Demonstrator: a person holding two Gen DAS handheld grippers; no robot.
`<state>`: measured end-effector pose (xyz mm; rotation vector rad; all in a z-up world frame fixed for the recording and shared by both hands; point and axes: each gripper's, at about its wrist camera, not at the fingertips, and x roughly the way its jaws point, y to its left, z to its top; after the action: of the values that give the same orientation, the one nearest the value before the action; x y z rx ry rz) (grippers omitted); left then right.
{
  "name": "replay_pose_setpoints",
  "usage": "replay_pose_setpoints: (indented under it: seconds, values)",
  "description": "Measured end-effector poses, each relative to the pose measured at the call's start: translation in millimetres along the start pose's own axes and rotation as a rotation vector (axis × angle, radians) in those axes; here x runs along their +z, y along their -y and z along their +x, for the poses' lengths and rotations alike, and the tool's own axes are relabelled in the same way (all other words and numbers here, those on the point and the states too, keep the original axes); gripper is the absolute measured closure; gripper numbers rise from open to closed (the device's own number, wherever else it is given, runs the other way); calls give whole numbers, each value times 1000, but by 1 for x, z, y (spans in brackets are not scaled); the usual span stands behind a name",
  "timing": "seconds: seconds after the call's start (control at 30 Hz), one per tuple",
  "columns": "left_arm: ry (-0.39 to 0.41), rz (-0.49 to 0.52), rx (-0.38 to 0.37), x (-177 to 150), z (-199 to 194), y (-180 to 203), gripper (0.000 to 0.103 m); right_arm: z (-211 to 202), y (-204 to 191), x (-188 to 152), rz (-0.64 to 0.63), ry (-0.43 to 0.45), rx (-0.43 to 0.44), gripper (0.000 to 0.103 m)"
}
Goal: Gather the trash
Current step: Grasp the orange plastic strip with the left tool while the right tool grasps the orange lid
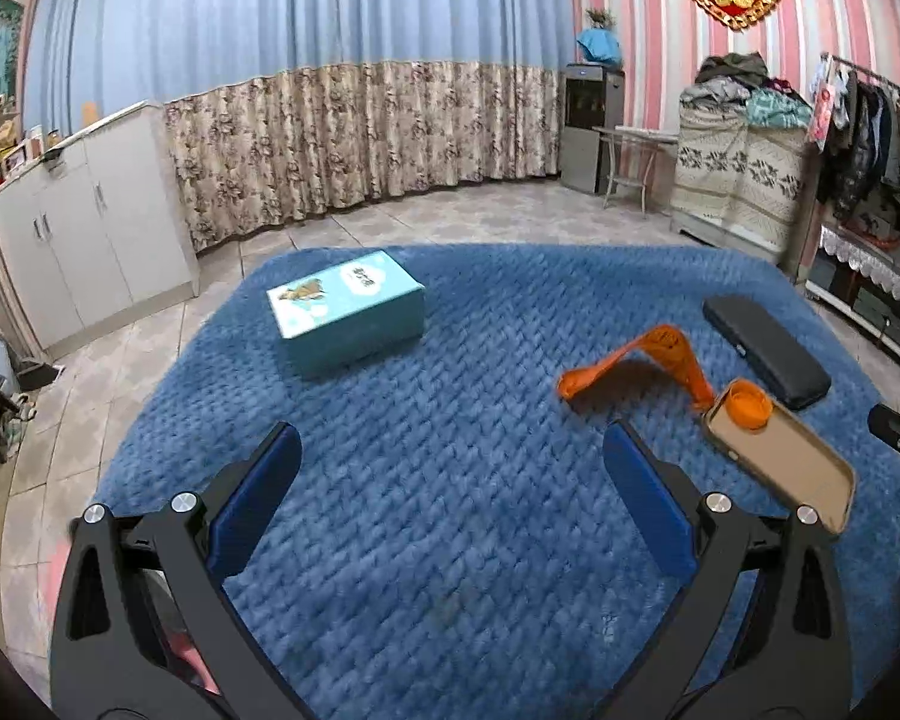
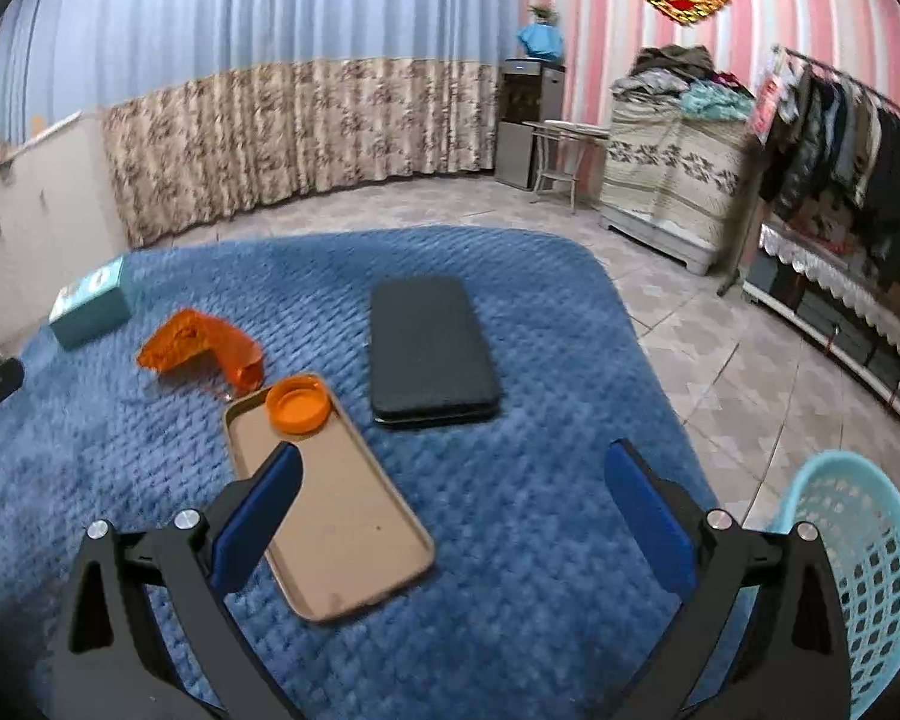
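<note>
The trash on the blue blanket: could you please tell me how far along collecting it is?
Nothing looks collected yet. The orange wrapper and orange cap still lie on the blanket, the cap sitting in the tan phone case. Both grippers, left and right, have open, empty jaws. The basket shows no contents from here.

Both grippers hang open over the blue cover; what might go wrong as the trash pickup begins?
1. The orange bottle cap sits inside the tan phone case; grabbing it may drag the case.
2. The crumpled orange wrapper is thin and arched, so the right gripper might crush or slip off it.
3. The light blue mesh basket sits at the edge, easily missed.
</note>
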<state>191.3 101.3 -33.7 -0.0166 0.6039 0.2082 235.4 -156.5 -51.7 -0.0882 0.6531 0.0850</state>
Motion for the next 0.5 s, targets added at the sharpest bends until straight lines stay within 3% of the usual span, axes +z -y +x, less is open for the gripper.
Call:
replay_pose_setpoints:
  seconds: [0.37,0.47,0.5]
  values:
    - [-47,91,-136,30,75,56,7,15,1,9,-15,-43,-41,5]
    - [-82,129,-170,32,99,67,25,21,7,10,24,-57,-24,5]
    - [-109,145,-189,31,108,70,39,22,8,11,44,-58,-9,5]
